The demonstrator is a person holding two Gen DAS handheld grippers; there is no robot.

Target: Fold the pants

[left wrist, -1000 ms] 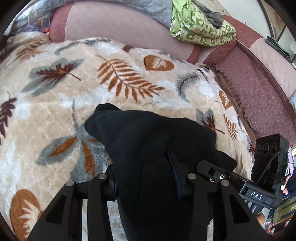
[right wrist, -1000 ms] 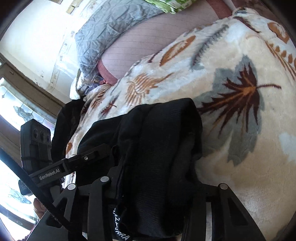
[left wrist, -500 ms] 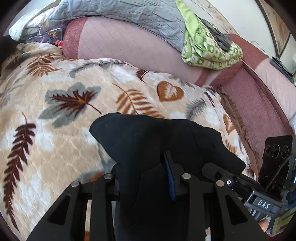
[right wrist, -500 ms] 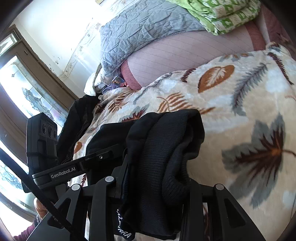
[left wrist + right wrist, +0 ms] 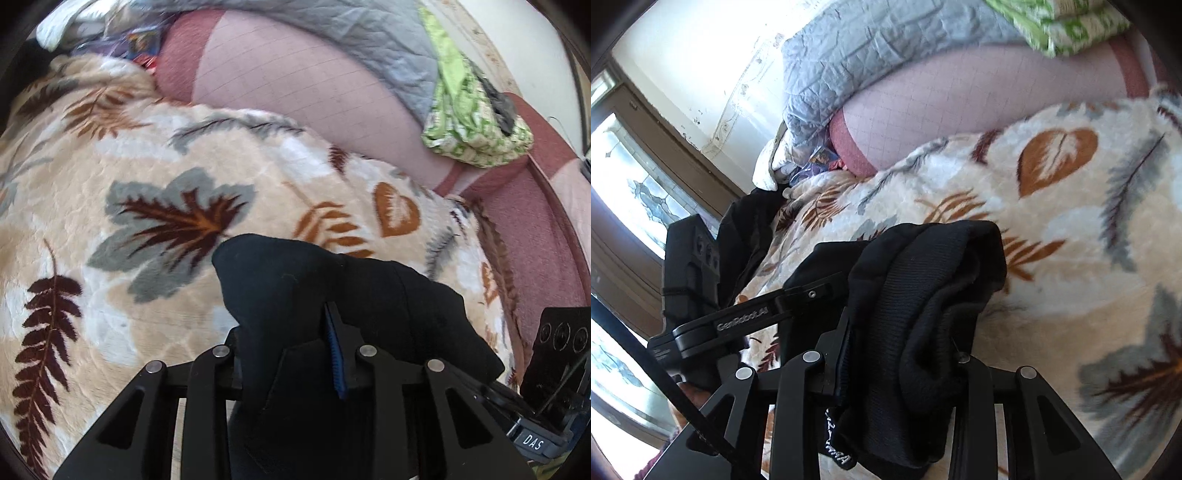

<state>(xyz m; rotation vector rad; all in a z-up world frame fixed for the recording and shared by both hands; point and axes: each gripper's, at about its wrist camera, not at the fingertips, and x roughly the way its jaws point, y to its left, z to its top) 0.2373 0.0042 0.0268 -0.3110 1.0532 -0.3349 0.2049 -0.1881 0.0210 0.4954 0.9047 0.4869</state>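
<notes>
Black cloth fills the middle of both views: the pants are bunched up and held above a fluffy cream blanket that is printed with brown, grey and orange leaves.

In the left wrist view, the left gripper is seen pinched on a thick fold of the pants, with only the cloth kept between its two jaws. A blue ribbed pad is shown on the inner face of one jaw, pressed against the cloth. Low on the right, the other tool is seen, and the letters "DAS" can be read on it in white.

In the right wrist view, the right gripper is closed on another bunch of the pants, where a ribbed knit band is draped over the jaws. A small black tag with white letters hangs from the cloth, but the letters cannot be read. On the tool to the left, "GenRobot.AI" is printed, a little blurred.

Behind the blanket, a pink sofa back is seen. A grey quilt and a green patterned cloth are laid over it. A window with patterned glass is seen at the left of the right wrist view.
</notes>
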